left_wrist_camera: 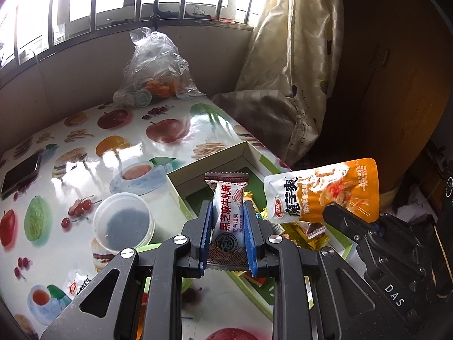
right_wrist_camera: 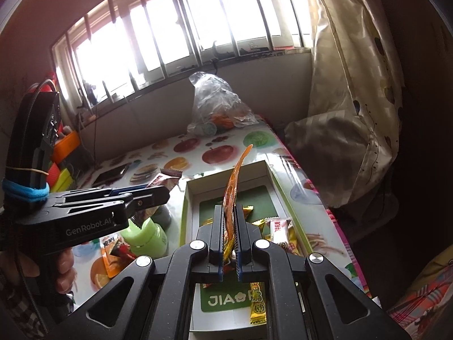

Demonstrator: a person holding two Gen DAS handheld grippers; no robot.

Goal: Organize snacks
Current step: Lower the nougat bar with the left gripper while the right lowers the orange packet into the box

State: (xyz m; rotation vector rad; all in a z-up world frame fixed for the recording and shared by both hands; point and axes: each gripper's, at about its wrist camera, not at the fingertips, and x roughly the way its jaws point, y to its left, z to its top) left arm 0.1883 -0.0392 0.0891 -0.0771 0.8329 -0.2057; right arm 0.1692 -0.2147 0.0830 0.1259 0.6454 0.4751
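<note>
Left gripper (left_wrist_camera: pixel 228 223) has its ridged blue pads clamped on a crinkly white nougat packet (left_wrist_camera: pixel 228 212), right gripper (right_wrist_camera: pixel 230 228) pinches a flat glossy orange pouch (right_wrist_camera: pixel 233 187) edge-on, both above the green-lined cardboard box (right_wrist_camera: pixel 270 175) near the table's (left_wrist_camera: pixel 85 141) right edge.

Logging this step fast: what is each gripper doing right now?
Left gripper: closed on a white nougat candy packet.
Right gripper: closed on an orange konjac snack pouch, over the snack box.
</note>
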